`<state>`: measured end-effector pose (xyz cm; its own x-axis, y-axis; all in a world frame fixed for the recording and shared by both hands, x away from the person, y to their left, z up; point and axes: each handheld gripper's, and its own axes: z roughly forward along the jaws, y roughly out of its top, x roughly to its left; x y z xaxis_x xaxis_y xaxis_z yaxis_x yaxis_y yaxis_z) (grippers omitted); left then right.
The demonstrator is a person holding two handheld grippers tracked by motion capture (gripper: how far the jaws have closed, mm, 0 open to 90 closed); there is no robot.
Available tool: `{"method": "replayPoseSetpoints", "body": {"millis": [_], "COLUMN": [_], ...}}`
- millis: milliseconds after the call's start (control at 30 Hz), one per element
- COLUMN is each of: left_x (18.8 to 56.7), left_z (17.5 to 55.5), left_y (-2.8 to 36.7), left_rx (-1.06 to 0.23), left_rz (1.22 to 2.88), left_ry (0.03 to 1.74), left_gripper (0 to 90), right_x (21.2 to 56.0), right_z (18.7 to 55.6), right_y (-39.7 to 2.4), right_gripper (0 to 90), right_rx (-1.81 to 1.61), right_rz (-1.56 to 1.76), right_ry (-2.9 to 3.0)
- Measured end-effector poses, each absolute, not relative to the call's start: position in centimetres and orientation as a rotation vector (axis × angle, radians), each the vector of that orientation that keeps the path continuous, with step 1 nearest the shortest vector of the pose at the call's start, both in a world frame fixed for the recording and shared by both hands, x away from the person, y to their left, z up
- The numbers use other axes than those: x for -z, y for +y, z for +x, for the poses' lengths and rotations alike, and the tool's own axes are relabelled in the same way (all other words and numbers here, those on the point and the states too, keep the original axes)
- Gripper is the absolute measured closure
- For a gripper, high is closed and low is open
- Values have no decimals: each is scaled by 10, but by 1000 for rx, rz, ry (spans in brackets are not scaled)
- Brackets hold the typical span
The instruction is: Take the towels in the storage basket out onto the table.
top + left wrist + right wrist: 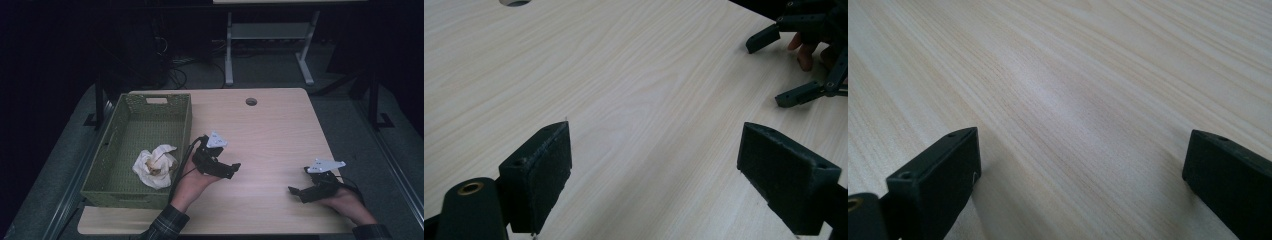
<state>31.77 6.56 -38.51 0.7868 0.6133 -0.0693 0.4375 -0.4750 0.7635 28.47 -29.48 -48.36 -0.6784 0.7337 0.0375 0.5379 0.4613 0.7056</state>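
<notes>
A green woven basket (110,150) stands on the left part of the light wooden table (270,130). A crumpled white cloth (155,166) lies inside it near the front right corner. My left gripper (229,169) rests low over the table just right of the basket, open, nothing between its jaws. In the left gripper view its pads (541,170) stand wide apart over bare wood. My right gripper (296,192) sits near the table's front right, open and pointing left. The left gripper view shows the right gripper (781,67) at the upper right, jaws spread.
A round cable hole (251,101) is in the table near its far edge. Beyond the table stand the white legs of another desk (229,55) and dark cables on the floor. Bare wood lies between the two grippers.
</notes>
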Motion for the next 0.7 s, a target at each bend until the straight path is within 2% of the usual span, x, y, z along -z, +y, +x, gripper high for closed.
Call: {"method": "replayPoseSetpoints", "body": {"millis": [700], "left_x": [357], "left_z": [332], "left_y": [87], "left_rx": [-223], "left_rz": [2149], "left_ry": [747], "left_gripper": [134], "right_x": [484], "right_z": [285], "right_y": [-295], "right_gripper": [16], "right_rx": [-1033], "right_rz": [1088], "right_ry": [2441]}}
